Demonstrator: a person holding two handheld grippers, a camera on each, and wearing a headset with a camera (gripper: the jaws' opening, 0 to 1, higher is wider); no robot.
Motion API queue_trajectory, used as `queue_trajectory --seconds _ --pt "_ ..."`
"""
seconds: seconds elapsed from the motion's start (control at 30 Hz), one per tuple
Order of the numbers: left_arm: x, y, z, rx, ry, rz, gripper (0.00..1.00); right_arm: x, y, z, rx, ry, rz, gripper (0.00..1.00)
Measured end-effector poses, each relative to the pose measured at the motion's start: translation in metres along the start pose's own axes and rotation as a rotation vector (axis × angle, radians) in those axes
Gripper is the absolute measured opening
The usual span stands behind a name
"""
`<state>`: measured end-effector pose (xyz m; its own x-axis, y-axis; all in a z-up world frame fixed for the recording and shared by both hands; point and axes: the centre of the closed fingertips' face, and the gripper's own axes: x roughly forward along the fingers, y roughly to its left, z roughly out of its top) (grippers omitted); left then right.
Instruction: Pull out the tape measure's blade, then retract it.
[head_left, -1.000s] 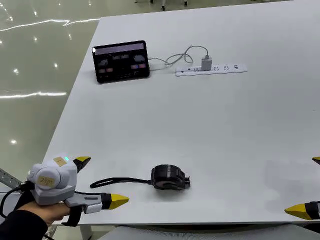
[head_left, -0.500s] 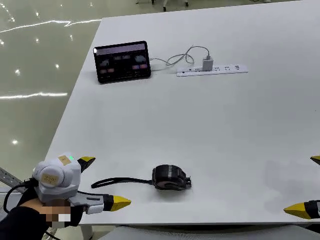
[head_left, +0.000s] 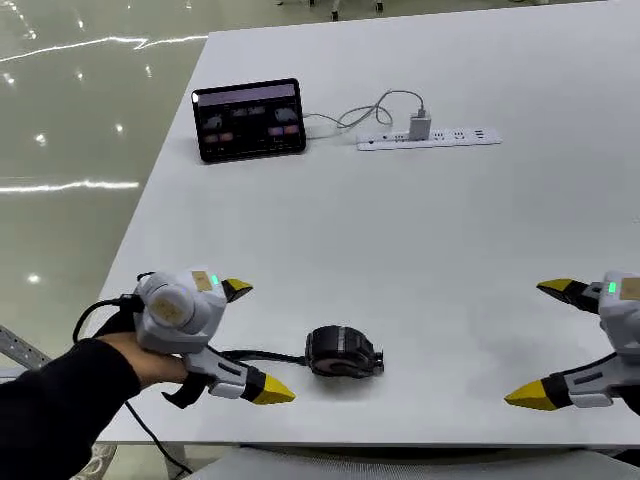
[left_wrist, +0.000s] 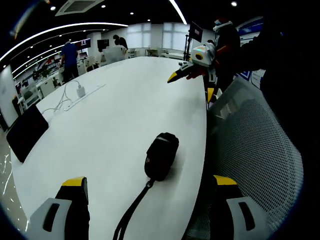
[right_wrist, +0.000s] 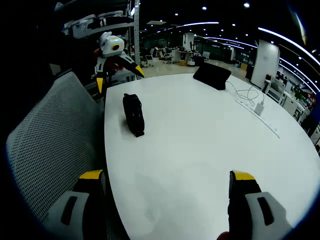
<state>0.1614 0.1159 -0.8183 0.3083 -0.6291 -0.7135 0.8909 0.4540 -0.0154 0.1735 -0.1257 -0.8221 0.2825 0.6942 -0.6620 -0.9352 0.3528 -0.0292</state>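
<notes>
A black tape measure (head_left: 341, 352) lies on the white table (head_left: 400, 230) near its front edge, with a black wrist strap (head_left: 260, 355) trailing to its left. No blade shows outside the case. My left gripper (head_left: 255, 338) is open, its yellow-tipped jaws either side of the strap, just left of the case. In the left gripper view the tape measure (left_wrist: 161, 155) sits ahead between the jaws. My right gripper (head_left: 545, 341) is open at the table's front right, well apart from the tape measure (right_wrist: 133, 114).
A dark tablet (head_left: 250, 119) stands at the back left of the table. A white power strip (head_left: 430, 139) with a charger and cable lies beside it. A grey mesh chair back (right_wrist: 50, 145) sits against the table's front edge.
My left gripper has moved right and forward to straddle the strap beside the tape measure. My right gripper has come further in over the table from the right.
</notes>
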Motion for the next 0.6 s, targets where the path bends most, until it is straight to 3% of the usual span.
queue_trajectory --seconds 0.07,0.13,0.17,0.2,0.3,0.37,0.43,0.53,0.6 --pt "0.008 -0.003 0.001 0.061 0.04 -0.021 0.97 0.013 0.008 0.011 -0.049 -0.015 0.044 0.96" --pt "0.017 0.0 -0.002 0.106 0.094 0.0 0.93 0.024 0.018 0.019 -0.102 -0.032 0.083 0.91" --pt "0.024 0.001 -0.004 0.169 0.13 0.005 0.9 0.034 0.027 0.023 -0.111 -0.029 0.123 0.88" --pt "0.029 0.0 -0.004 0.188 0.143 0.0 0.85 0.04 0.033 0.025 -0.113 -0.021 0.148 0.86" --pt "0.045 -0.014 -0.003 0.202 0.164 -0.071 0.78 0.064 0.046 0.03 -0.158 -0.014 0.202 0.72" --pt "0.053 -0.018 0.003 0.223 0.166 -0.077 0.74 0.08 0.051 0.031 -0.177 0.0 0.218 0.65" --pt "0.06 -0.025 0.007 0.234 0.167 -0.116 0.69 0.093 0.056 0.03 -0.22 0.024 0.234 0.61" --pt "0.069 -0.028 0.009 0.261 0.18 -0.148 0.57 0.108 0.06 0.033 -0.22 0.035 0.252 0.5" --pt "0.074 -0.029 0.01 0.267 0.196 -0.157 0.54 0.118 0.059 0.032 -0.241 0.053 0.245 0.47"
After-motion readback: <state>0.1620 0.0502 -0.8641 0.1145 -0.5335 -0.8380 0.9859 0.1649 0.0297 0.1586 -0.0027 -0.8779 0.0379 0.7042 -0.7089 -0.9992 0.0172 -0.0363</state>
